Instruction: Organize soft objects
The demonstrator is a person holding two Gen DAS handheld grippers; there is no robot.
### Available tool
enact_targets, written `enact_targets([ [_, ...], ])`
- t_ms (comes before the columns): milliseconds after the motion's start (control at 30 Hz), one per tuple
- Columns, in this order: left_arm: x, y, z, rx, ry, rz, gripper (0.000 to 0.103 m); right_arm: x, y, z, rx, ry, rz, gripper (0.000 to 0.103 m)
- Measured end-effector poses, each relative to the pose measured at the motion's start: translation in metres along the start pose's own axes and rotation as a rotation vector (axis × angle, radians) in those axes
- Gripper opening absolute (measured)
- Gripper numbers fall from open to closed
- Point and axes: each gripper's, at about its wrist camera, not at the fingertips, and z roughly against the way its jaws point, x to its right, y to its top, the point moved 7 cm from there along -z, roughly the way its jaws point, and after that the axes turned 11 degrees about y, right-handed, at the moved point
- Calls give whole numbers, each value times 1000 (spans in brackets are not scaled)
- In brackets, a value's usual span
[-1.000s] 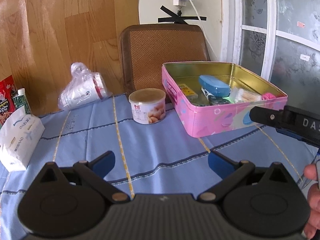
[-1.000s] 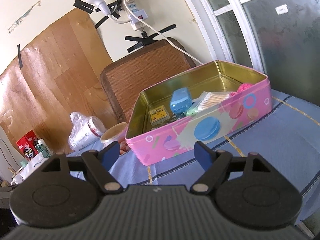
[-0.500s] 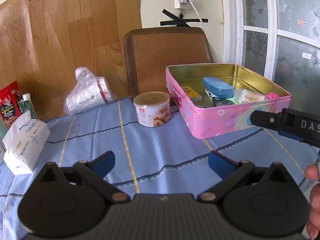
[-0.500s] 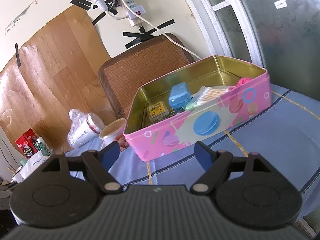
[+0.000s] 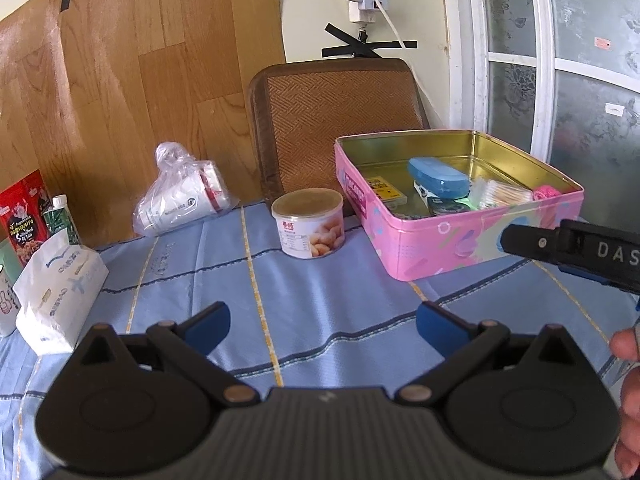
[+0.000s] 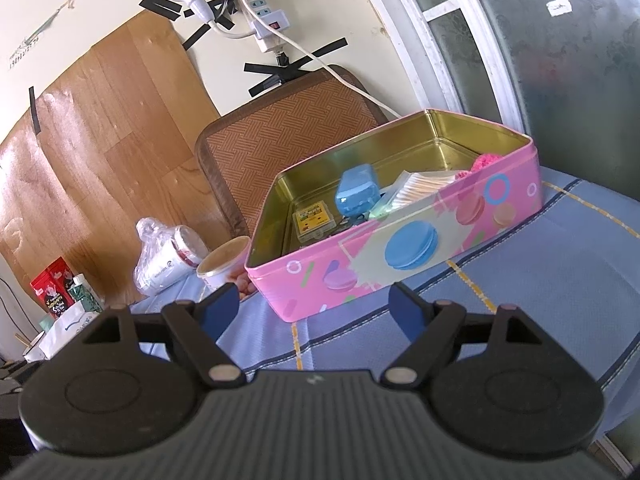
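Note:
A pink tin box (image 5: 476, 240) with a gold inside stands open on the blue tablecloth; it also shows in the right wrist view (image 6: 400, 248). Inside lie a blue case (image 5: 438, 178), a pack of cotton swabs (image 5: 502, 194), a pink fluffy thing (image 5: 546, 192) and a small yellow card (image 5: 386, 194). My left gripper (image 5: 322, 322) is open and empty, above the cloth in front of the box. My right gripper (image 6: 316, 306) is open and empty, just short of the box's near wall. Its side shows at the right of the left wrist view (image 5: 572, 250).
A round food can (image 5: 308, 222) stands left of the box. A plastic bag of paper cups (image 5: 180, 198) lies behind it. A white tissue pack (image 5: 60, 284) and red snack packets (image 5: 24, 216) sit at the far left. A woven chair back (image 5: 340, 120) stands behind the table.
Both grippers have drawn back and risen a little, so the box and can look farther off. Both stay open and empty.

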Motion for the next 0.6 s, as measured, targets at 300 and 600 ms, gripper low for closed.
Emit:
enact_targets([
  [300, 0, -1, -2, -30, -6, 6, 103, -2, 0, 1, -2, 1, 2, 84],
  [600, 5, -3, -3, -46, -9, -11, 103, -2, -2, 1, -5, 2, -3, 84],
])
